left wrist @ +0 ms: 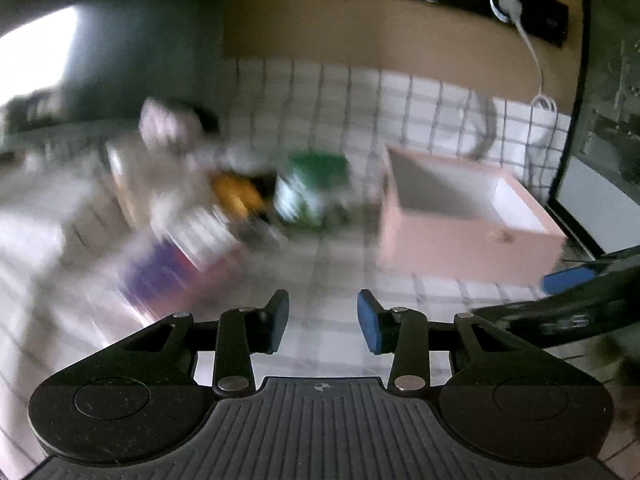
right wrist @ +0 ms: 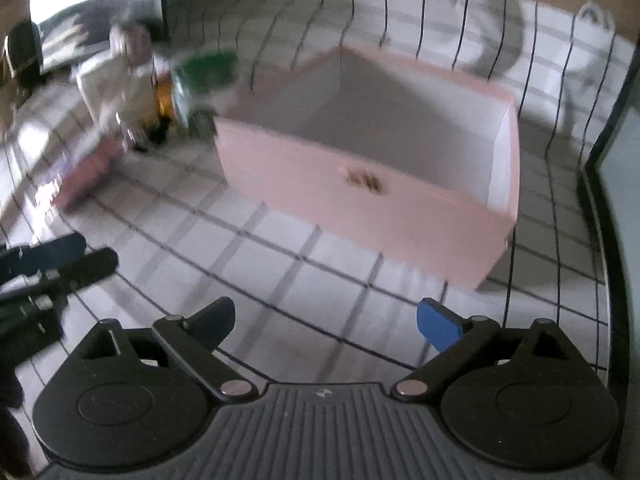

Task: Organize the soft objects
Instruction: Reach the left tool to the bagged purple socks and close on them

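Both tools hang over a grid-checked cloth (right wrist: 304, 276), each with nothing in its grip: the left tool (left wrist: 323, 322) has its blue pads parted by a modest gap, the right tool (right wrist: 326, 322) is spread much wider. The pink box (right wrist: 360, 200) sits open-topped ahead of the right tool, its long side running left to right and one corner turned toward the camera; inside shows white. Left of the box, well apart from both tools, lies the heap of soft things (left wrist: 224, 200), smeared by blur: something green (left wrist: 316, 184), something orange (left wrist: 236, 196), purple-and-pink stripes (left wrist: 176, 276). Their long axes cannot be told.
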`<state>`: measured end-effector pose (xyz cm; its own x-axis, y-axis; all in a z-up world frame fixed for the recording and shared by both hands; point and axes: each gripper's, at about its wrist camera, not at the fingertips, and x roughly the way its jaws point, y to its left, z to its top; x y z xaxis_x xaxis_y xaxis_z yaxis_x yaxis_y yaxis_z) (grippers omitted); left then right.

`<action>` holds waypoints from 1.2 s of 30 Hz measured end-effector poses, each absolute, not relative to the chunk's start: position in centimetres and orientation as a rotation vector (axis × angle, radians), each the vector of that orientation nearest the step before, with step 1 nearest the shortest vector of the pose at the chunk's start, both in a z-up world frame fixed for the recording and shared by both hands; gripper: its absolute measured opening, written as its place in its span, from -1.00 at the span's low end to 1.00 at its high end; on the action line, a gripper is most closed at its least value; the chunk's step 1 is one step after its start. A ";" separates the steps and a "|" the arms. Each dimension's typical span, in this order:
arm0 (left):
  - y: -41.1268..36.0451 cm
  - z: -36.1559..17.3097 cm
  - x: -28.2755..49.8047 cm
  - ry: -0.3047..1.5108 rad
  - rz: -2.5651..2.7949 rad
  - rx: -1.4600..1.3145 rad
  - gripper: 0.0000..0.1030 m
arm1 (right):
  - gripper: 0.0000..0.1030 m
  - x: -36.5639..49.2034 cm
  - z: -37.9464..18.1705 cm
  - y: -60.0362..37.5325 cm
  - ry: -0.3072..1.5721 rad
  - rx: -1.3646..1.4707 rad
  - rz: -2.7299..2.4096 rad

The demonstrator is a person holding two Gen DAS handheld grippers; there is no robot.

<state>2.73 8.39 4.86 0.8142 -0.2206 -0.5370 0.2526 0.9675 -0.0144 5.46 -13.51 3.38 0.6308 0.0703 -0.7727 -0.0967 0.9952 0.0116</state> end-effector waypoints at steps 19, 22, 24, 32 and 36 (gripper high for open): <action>15.8 3.6 13.2 0.799 -0.784 0.425 0.57 | 0.91 4.2 9.3 -1.8 0.794 0.039 -0.139; 16.5 4.6 13.5 0.736 -0.755 0.420 0.44 | 0.91 3.5 8.9 -1.1 0.828 0.044 -0.181; 17.2 5.0 13.6 0.687 -0.730 0.421 0.44 | 0.91 2.9 9.0 -0.9 0.836 0.024 -0.193; 18.1 3.6 16.5 0.807 -0.745 0.325 0.55 | 0.91 3.1 8.9 -1.1 0.824 -0.028 -0.124; 17.2 3.8 17.4 0.894 -0.780 0.331 0.50 | 0.91 4.2 8.0 -1.0 0.826 0.004 -0.046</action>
<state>17.42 17.25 3.82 0.3806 -0.4669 -0.7982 0.7271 0.6845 -0.0537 4.19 -0.97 8.00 0.6773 -0.0391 -0.7347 0.0424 0.9990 -0.0141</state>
